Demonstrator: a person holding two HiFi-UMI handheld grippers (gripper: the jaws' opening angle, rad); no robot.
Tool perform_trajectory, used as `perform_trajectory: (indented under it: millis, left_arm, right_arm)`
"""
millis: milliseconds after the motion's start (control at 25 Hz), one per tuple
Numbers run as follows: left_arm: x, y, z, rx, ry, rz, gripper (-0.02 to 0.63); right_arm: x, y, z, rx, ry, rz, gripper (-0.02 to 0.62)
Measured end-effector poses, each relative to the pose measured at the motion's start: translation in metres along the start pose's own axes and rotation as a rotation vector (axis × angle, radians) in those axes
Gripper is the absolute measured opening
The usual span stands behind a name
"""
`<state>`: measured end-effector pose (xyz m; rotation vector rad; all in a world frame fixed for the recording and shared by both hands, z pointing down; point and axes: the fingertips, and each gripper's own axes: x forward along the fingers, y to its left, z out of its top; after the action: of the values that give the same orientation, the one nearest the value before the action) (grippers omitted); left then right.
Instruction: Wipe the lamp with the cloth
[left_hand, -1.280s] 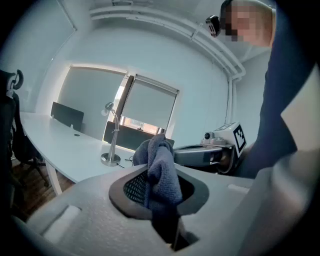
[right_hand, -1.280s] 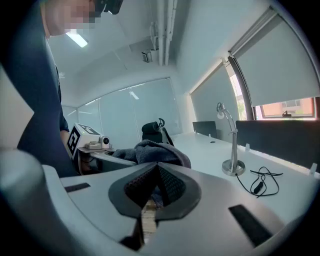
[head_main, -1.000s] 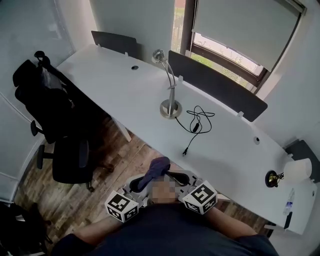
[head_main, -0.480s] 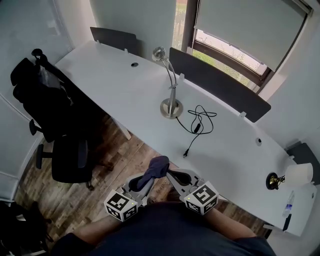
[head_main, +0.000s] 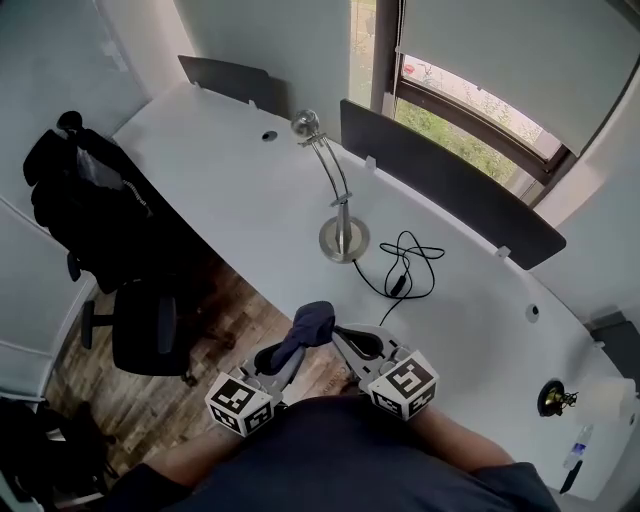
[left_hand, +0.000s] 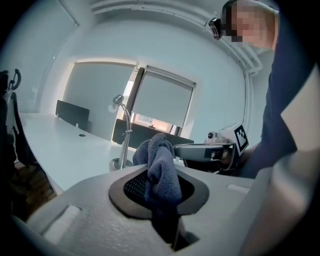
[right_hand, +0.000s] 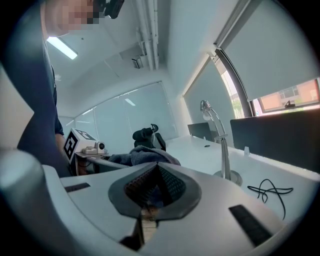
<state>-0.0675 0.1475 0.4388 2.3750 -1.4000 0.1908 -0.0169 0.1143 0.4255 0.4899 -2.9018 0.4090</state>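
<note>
- Far left, we note a black office chair (head_main: 100, 215) on the wooden floor (head_main: 215, 330), a dark garment draped over it, standing against the long edge of the white tabletop (head_main: 250, 190).
- Left claw (head_main: 295, 347): held low in front of our body, off the tabletop's near edge. It is clenched on the cloth (head_main: 311, 322). In the left gripper view the dark blue fabric is pinched between the two pads and bunches up above them in a loose wad.
- The cloth is clear of the tabletop and well apart from the lamp.
- Lamp (head_main: 343, 236): a silver desk lamp, upright on its round base near the middle of the tabletop. Its thin curved neck rises to a small head (head_main: 304, 124) that leans toward the far left.
- Right claw (head_main: 346, 340): just beside the left one, tips pointing at the cloth. In the right gripper view we see its pads closed together with nothing held between them.
- A black cable (head_main: 405, 262) lies in loose loops on the tabletop just right of the lamp base.
- A dark divider panel (head_main: 450, 190) runs along the tabletop's far edge, under the window (head_main: 470, 110).
</note>
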Motion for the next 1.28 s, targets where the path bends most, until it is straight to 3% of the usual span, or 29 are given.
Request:
perform_trajectory:
  millis: [400,880,1080,1280]
  left_arm:
    - [0.079,0.059,0.01,-0.067,0.073,0.043,0.064]
    - [0.176,0.197,0.012,-0.019,0.117,-0.064,0.064]
    - [0.223,0.223,0.018,0.003,0.124,-0.104,0.064]
    - [0.261,0.239,0.014,0.029,0.138,-0.122,0.064]
  right_arm:
    - [0.032,-0.08,-0.004,0.11,0.034,0.022,0.009]
    - [0.085,-0.132,0.005,0.153,0.089,-0.204,0.01]
    - [0.102,-0.152,0.01,0.165,0.096,-0.269,0.01]
    - [0.117,-0.157,0.004,0.168,0.114,-0.263,0.009]
